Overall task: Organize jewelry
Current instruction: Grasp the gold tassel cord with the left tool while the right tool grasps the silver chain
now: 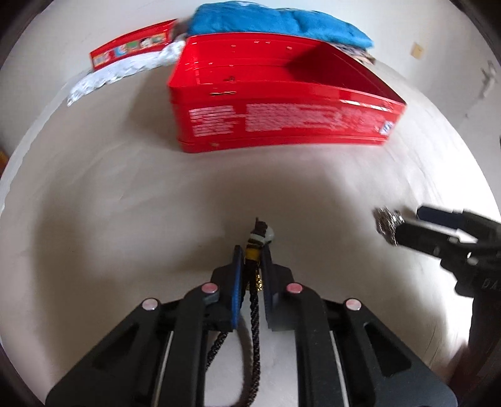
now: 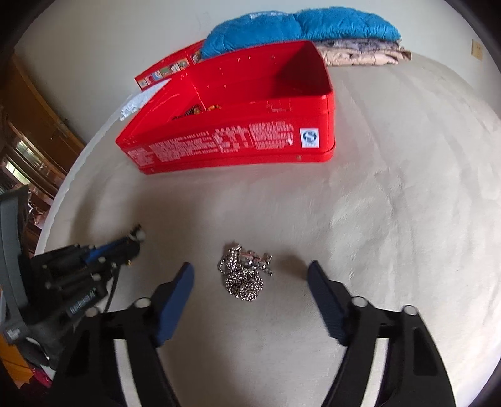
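My left gripper (image 1: 252, 250) is shut on a black cord necklace (image 1: 254, 300) with a gold-wrapped section and a pale bead; its cord hangs down between the fingers. It also shows in the right wrist view (image 2: 133, 239). My right gripper (image 2: 250, 272) is open, its fingers on either side of a heap of silver ball chain (image 2: 245, 275) lying on the cream surface. The chain also shows in the left wrist view (image 1: 386, 224). An open red tin box (image 2: 238, 137) stands ahead with some jewelry (image 2: 200, 110) inside at its left end.
The box's red lid (image 1: 133, 43) leans behind it at the left, by a white lacy cloth (image 1: 119, 73). A blue quilt (image 2: 300, 29) on folded patterned fabric (image 2: 360, 54) lies behind the box. Wooden furniture (image 2: 34, 125) stands far left.
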{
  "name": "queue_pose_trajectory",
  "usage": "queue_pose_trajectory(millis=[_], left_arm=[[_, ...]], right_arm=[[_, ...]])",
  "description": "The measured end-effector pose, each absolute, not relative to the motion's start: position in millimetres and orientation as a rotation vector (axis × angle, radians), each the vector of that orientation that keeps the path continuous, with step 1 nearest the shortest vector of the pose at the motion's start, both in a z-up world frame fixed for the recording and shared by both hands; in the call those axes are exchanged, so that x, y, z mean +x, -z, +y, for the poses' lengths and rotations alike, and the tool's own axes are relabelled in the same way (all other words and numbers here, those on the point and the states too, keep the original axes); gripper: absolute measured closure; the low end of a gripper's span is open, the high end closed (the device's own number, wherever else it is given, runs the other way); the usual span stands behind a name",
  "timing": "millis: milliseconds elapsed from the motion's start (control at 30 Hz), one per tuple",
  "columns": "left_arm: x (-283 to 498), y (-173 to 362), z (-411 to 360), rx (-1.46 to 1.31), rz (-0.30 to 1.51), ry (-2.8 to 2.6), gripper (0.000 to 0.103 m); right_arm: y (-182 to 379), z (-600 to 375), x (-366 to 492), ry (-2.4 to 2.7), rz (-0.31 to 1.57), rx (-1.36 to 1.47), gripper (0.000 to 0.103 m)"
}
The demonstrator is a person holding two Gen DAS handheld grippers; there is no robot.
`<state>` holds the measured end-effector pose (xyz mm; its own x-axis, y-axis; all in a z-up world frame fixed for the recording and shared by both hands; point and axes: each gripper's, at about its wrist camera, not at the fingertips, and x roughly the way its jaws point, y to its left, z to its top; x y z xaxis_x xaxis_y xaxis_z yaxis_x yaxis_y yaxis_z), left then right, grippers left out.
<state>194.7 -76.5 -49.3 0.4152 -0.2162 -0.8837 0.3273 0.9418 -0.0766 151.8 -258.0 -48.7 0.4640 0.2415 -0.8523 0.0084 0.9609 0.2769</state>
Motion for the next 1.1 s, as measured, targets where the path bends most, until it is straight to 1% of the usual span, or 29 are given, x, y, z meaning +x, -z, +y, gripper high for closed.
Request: queue_pose_trajectory(millis=[133,200,267,400,467,533,600,633,700,800,867,900,1000,1100], left_arm=[[197,50,-77,0.094,1.089,0.338,0.093],[199,51,-77,0.092,1.085,0.335,0.093],[195,50,-77,0.083,1.085,0.335,0.091],[197,50,-74,0.064,1.084,0.341,0.089],[199,50,-75,0.06,1.085,0.362,0.079],[199,50,-78,0.066,1.085,0.378,0.071],[197,51,-82,0.091,1.077,0.368,0.07],[196,51,-83,0.1,1.073,0.364,0.07],[195,51,-85,0.117,1.064,0.357,0.07],[194,51,-85,0.129,1.057,0.35,0.075],[194,51,-84,0.137,1.05,0.337,0.089],[195,51,-83,0.134,1.051,0.336,0.091],[199,49,-74,0.082,1.072,0.37,0.093],[210,45,-53,-0.044,1.104,0.415,0.093]], right_arm=[[50,-253,151,-0.132,1.082,0.223,0.038],[51,-246,150,-0.138,1.089,0.191,0.044],[52,-240,149,-0.151,1.093,0.166,0.045],[53,-232,150,-0.155,1.091,0.125,0.053],[54,-231,150,-0.144,1.085,0.108,0.058],[54,-231,152,-0.138,1.08,0.106,0.063],[55,-230,153,-0.129,1.074,0.097,0.07],[55,-229,153,-0.126,1.071,0.09,0.072],[55,-228,153,-0.13,1.066,0.081,0.081],[54,-229,151,-0.144,1.059,0.088,0.083],[53,-231,151,-0.15,1.057,0.098,0.084],[53,-233,151,-0.154,1.056,0.107,0.085],[51,-244,150,-0.198,1.045,0.189,0.087],[44,-252,148,-0.192,1.016,0.213,0.087]])
